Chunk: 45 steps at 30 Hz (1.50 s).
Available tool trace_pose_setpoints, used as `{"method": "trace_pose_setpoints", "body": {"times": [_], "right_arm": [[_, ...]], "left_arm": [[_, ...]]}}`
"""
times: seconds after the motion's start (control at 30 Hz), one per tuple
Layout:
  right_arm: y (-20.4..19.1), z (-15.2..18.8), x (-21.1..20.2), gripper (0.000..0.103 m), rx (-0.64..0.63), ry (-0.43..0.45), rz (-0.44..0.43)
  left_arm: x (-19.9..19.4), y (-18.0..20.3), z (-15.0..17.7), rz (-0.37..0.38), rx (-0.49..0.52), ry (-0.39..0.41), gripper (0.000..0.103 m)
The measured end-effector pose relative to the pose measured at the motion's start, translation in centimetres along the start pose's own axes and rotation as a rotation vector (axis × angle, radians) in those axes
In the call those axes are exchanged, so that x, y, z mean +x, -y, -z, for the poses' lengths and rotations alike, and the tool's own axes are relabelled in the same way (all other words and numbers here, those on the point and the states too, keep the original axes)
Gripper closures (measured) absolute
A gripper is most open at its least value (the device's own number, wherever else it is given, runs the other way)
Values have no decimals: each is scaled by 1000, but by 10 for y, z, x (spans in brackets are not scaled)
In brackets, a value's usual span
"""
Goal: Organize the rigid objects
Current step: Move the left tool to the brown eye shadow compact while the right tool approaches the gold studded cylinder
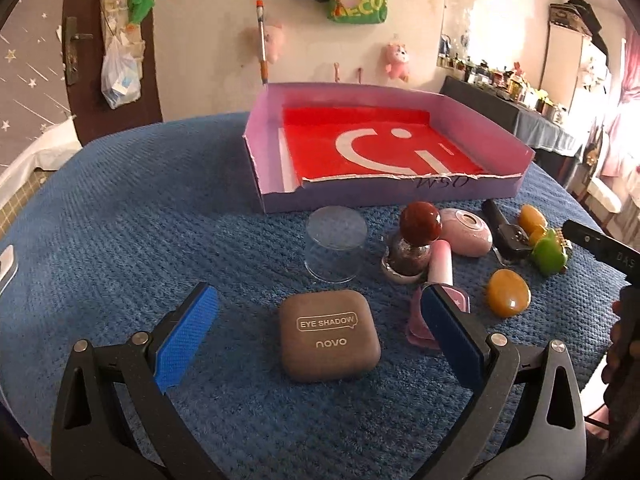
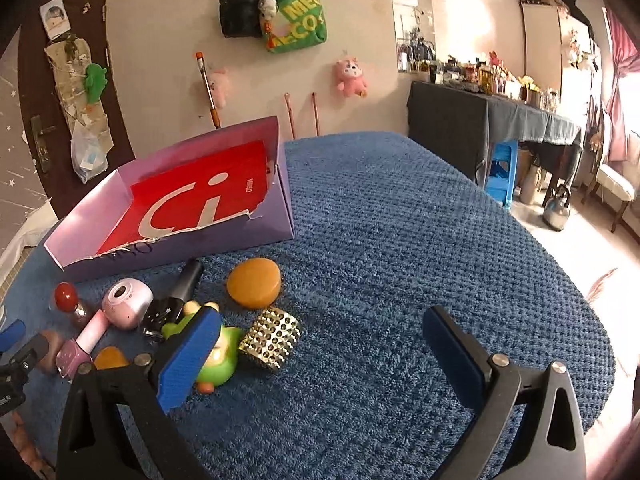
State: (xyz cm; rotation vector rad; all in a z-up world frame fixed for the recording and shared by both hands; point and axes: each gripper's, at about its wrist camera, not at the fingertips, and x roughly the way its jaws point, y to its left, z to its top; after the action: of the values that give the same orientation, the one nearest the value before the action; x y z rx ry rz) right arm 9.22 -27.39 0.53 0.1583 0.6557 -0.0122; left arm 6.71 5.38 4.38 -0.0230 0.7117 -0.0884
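Note:
My left gripper (image 1: 320, 316) is open, its blue fingers either side of a brown eye shadow case (image 1: 329, 338) on the blue cloth, not touching it. Behind stand a clear plastic cup (image 1: 335, 249), a round-capped bottle (image 1: 416, 240), a pink nail polish (image 1: 440, 280) and amber stones (image 1: 509, 293). My right gripper (image 2: 324, 346) is open and empty, its left finger over a green toy (image 2: 218, 360), beside a gold studded cuff (image 2: 271, 338) and an amber disc (image 2: 254, 282). The purple tray with red lining (image 1: 280, 196) is also in the right wrist view (image 2: 200, 240).
A pink round case (image 1: 466, 231) and a black bottle (image 2: 186, 286) lie among the items. The table is covered in blue cloth (image 2: 400, 240). A blue stool (image 2: 502, 172), a dark side table (image 2: 460, 128) and a kettle (image 2: 557, 210) stand on the floor to the right.

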Motion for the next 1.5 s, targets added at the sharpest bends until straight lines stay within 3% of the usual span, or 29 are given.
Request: {"method": "trace_pose_setpoints", "body": {"times": [0.37, 0.6, 0.7, 0.93, 1.3, 1.4, 1.47, 1.5], "right_arm": [[0, 0, 17, 2, -26, -79, 59], [0, 1, 17, 11, -25, -96, 12], [1, 2, 16, 15, -18, -106, -9], [5, 4, 13, 20, 3, -142, -67], [2, 9, 7, 40, 2, -131, -140], [6, 6, 10, 50, 22, -135, -193], [7, 6, 10, 68, 27, -142, -252], [6, 6, 8, 68, 22, -140, -252]], "left_arm": [[10, 5, -7, 9, 50, -74, 2], [8, -1, -6, 12, 47, -83, 6], [11, -2, -2, 19, 43, -108, 14], [15, 0, 7, 25, 56, -131, 15], [18, 3, 3, 41, 51, -120, 36], [15, 4, 4, 38, 60, -109, 51], [14, 4, 4, 49, 59, -111, 51], [14, 3, 4, 53, 56, -110, 51]]}}
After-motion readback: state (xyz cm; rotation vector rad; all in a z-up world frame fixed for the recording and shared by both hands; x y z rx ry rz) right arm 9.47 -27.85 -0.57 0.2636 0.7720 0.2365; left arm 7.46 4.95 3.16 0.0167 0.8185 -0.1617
